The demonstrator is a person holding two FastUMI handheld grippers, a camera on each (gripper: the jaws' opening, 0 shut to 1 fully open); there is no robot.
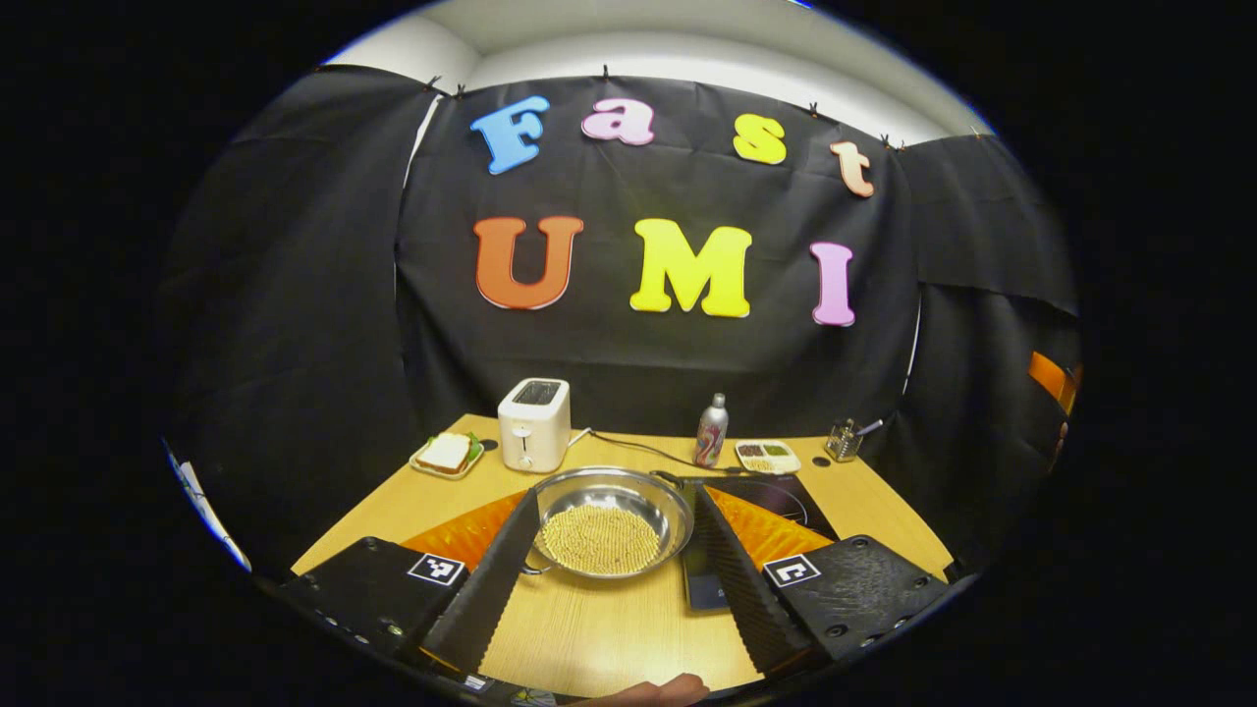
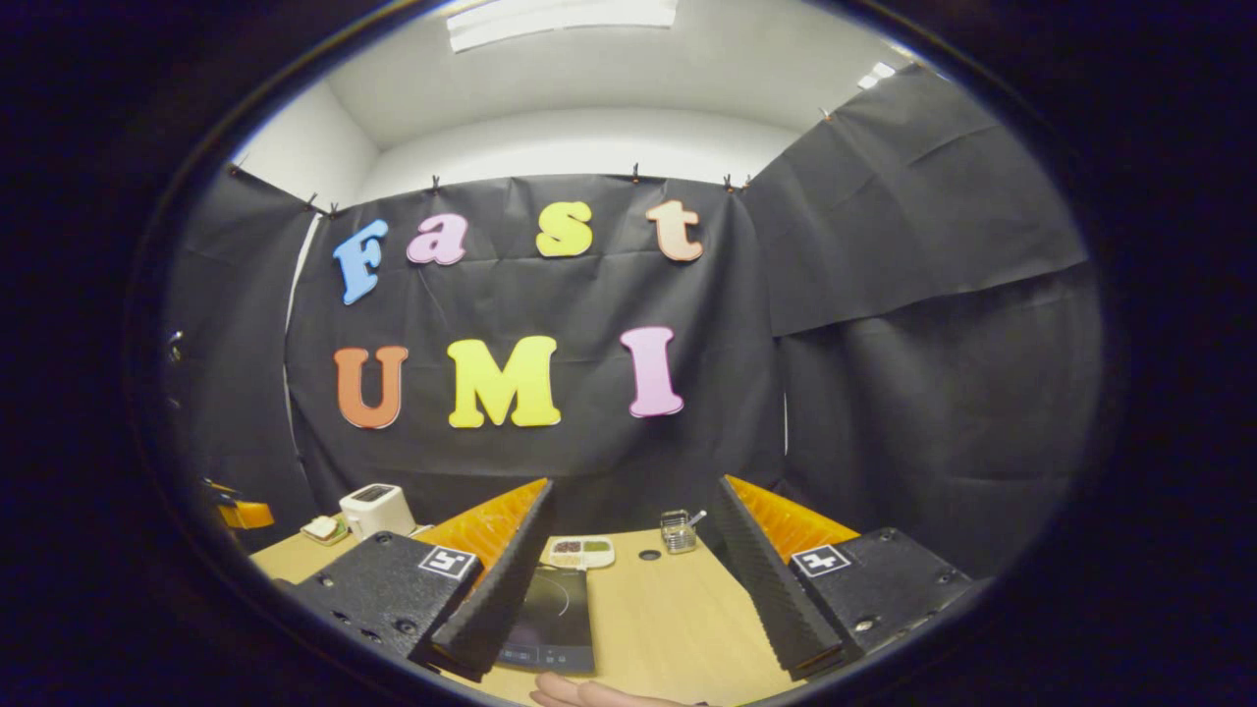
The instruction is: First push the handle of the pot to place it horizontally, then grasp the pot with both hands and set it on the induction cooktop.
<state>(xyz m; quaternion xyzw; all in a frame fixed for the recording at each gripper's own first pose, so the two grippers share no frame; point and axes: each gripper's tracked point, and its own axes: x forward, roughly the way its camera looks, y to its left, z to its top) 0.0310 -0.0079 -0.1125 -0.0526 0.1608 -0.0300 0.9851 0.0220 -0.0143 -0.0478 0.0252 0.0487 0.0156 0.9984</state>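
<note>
The pot (image 1: 614, 520) is framed between the spread fingers of the left gripper (image 1: 614, 520), untouched, left of the cooktop (image 1: 761, 511). The right gripper (image 2: 633, 570) is held agape above the table (image 2: 678, 619).

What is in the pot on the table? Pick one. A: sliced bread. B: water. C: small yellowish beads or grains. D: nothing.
C: in the left gripper view the pot, seen between the open left tongs, holds a layer of small yellowish grains over its bottom.
</note>
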